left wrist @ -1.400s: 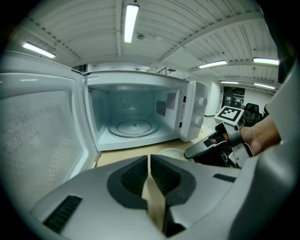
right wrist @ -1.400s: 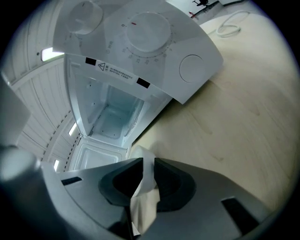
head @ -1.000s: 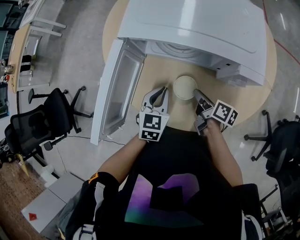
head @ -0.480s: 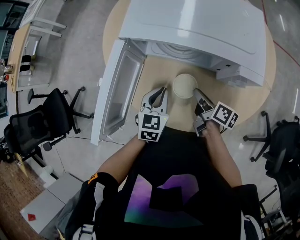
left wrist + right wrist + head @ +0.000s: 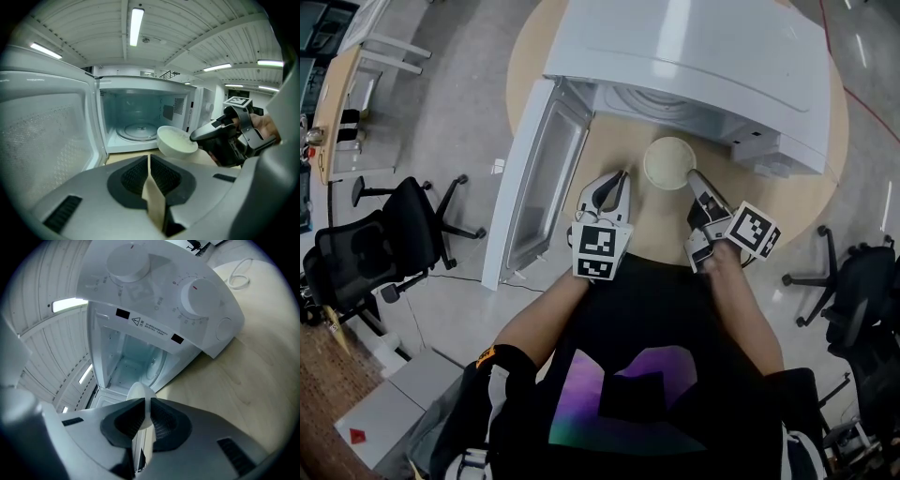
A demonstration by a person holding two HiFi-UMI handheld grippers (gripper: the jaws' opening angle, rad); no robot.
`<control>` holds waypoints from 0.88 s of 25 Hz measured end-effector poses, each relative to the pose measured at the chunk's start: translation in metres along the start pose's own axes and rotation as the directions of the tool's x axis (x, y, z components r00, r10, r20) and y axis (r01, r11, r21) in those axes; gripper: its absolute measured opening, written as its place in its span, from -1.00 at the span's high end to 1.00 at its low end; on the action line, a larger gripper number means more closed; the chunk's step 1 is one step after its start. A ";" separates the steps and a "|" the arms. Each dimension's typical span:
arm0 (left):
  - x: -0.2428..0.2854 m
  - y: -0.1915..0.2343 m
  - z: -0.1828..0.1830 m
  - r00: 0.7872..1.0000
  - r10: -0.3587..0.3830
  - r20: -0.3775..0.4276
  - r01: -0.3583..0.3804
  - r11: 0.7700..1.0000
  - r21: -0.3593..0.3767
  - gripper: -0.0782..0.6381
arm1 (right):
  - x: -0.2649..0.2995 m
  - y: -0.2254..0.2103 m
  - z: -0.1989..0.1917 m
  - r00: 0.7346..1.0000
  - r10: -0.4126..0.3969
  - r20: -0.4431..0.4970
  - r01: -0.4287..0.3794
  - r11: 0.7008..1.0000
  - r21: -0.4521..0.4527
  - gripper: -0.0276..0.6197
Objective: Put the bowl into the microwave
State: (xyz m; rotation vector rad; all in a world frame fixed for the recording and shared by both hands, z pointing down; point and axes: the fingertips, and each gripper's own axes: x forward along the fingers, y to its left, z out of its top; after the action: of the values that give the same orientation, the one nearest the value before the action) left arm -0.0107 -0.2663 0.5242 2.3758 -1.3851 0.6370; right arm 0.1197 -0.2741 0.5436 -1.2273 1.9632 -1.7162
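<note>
1 white bowl [image 5: 669,163] is held tilted just off the round table [image 5: 787,197], right at the mouth of the open microwave [image 5: 694,56]. The right gripper [image 5: 694,178] has its jaws pinched on the bowl's rim. I'd say the pickup is done. What's left is carrying it in onto the glass turntable [image 5: 137,131] and letting go. The left gripper [image 5: 617,180] sits beside it, jaws together on nothing. I count 1 bowl, 1 microwave with 1 door [image 5: 539,178] swung wide and 2 dials, and 2 grippers.
</note>
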 end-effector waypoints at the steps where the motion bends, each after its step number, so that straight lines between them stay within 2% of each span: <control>1: 0.000 0.002 0.001 1.000 0.003 0.003 -0.003 1.000 -0.003 0.64 | 0.001 0.003 0.002 1.000 0.004 0.004 -0.004 1.000 0.001 0.76; 22: 0.014 0.028 0.044 0.996 0.037 0.077 -0.035 0.999 -0.024 0.64 | 0.042 0.036 0.037 0.996 0.051 0.078 -0.054 0.998 0.027 0.76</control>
State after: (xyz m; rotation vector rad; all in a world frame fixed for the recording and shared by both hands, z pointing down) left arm -0.0197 -0.3114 0.4955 2.3859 -1.4624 0.5412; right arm 0.1037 -0.3319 0.5144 -1.2026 1.9019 -1.6416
